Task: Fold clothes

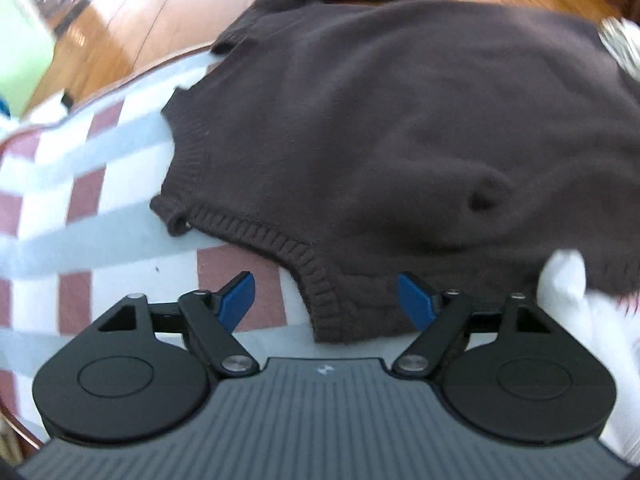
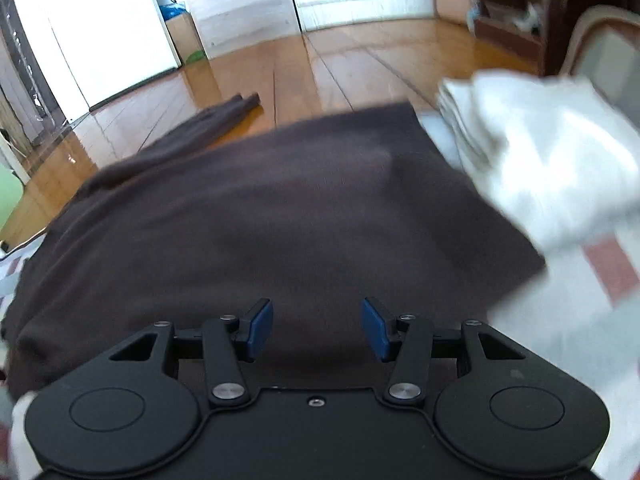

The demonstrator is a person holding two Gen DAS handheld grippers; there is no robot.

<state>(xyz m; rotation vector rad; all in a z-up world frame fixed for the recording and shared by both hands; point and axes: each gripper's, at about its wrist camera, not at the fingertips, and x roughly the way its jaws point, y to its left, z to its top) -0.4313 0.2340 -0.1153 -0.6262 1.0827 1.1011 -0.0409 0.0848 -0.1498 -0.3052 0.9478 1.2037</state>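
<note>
Lying spread on the checked tabletop, brown knit sweater: soft, limp, likely drapes heavy. Left tool wide, empty, at ribbed hem; right tool wide over cloth. Grip hem corners.

We note daylight throughout. In the right wrist view, the white wall at top is blown out and the wooden floor carries glare. Motion blur smears the white cloth at right. Fisheye bending curves the edges of both frames.
</note>
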